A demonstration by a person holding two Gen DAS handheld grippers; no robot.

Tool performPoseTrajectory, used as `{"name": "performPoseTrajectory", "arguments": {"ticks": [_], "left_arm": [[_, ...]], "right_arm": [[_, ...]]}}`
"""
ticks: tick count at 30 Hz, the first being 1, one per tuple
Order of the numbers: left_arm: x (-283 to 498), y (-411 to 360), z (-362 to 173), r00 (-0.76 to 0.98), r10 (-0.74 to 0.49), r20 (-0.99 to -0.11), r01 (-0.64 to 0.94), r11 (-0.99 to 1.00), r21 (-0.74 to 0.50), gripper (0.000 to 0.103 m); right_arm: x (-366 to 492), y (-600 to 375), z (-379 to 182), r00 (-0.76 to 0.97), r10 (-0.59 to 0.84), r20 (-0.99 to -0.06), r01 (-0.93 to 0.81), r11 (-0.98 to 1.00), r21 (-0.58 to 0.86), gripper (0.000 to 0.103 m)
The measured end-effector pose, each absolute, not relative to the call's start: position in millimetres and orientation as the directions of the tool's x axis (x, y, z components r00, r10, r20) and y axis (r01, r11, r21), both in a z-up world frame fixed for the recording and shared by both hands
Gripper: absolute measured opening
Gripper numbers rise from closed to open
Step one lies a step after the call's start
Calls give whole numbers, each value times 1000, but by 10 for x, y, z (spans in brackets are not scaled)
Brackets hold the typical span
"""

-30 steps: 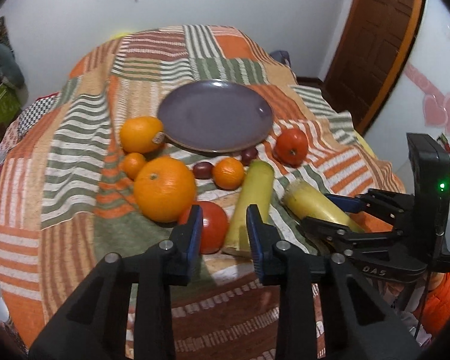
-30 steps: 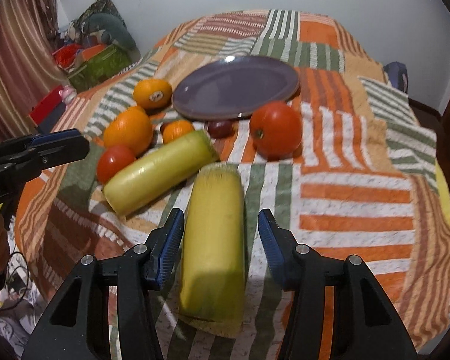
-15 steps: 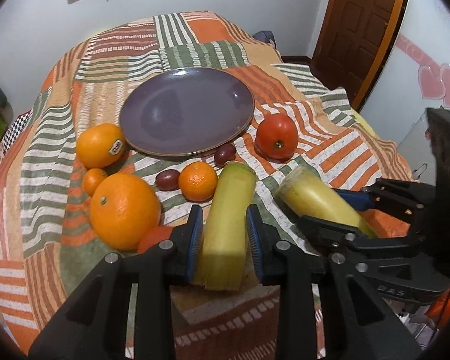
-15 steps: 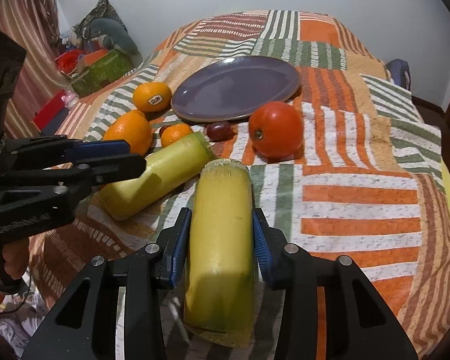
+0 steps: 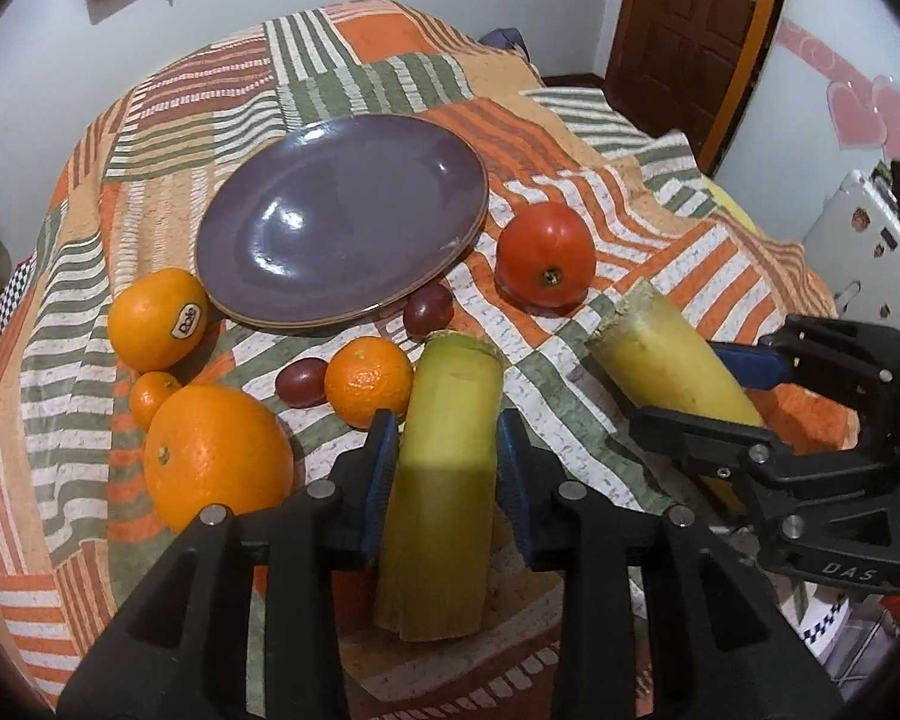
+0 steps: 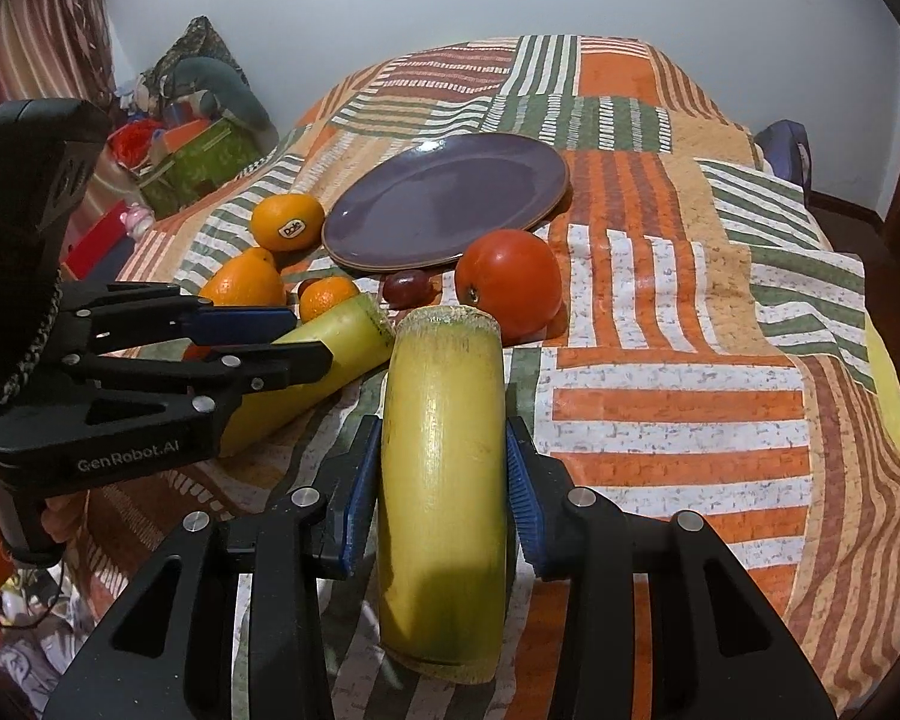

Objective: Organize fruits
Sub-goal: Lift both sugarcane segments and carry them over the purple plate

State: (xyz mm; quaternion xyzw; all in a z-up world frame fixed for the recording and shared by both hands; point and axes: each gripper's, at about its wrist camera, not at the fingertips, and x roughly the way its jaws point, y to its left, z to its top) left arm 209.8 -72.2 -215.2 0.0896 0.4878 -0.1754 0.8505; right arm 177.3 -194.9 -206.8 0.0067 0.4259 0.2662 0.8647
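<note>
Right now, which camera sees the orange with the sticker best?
The left wrist view: the stickered orange sits large and unblocked beside the purple plate, with its label facing the camera. The right wrist view shows it too, only farther off and smaller.

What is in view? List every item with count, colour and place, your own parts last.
plate: 1, purple, middle of the bed cover, nothing on it.
tomato: 1 seen, red, right of the plate.
large oranges: 2, orange, left of the plate; the farther one has a sticker.
small oranges: 2, orange, in front of the plate; the other lies between the large ones.
grapes: 2, dark red, by the plate's near rim; second.
stalk pieces: 2, yellow-green, nearest the cameras; second.
bed cover: 1, orange, green and white patchwork.
left gripper: fingers closed on one stalk piece.
right gripper: fingers closed on the other.
</note>
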Motion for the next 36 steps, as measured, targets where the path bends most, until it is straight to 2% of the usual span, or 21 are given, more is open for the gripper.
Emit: {"name": "performPoseTrajectory", "arguments": {"ticks": [9,15,18,23,28,36], "left_arm": [[2156,-786,-2218,429,-196,-882,399,917,-10,36],[2108,-858,-2176,372,-287,-883,411,903,-121,36],[2100,-944,-2219,378,-261,-888,419,904,-87,37],[2165,-955,-2320,365,-257,-895,394,914,-101,39],[2127,-980,-2311,400,-229,-888,382,922,-65,39],[2065,-793,-1990,463,-269,-844,333,936,-116,36]], "right_arm": [[1821,-2015,-2069,500,471,-727,-441,861,254,37],[1821,-2094,-2004,524,461,-716,-427,870,248,37],[1823,-2128,-1990,534,453,-714,-418,875,243,36],[1819,-2167,-1993,532,451,-716,-412,877,246,36],[1810,-2147,-1958,535,448,-716,-413,878,241,36],[1837,-2129,-1867,556,444,-703,-416,880,227,36]]}}
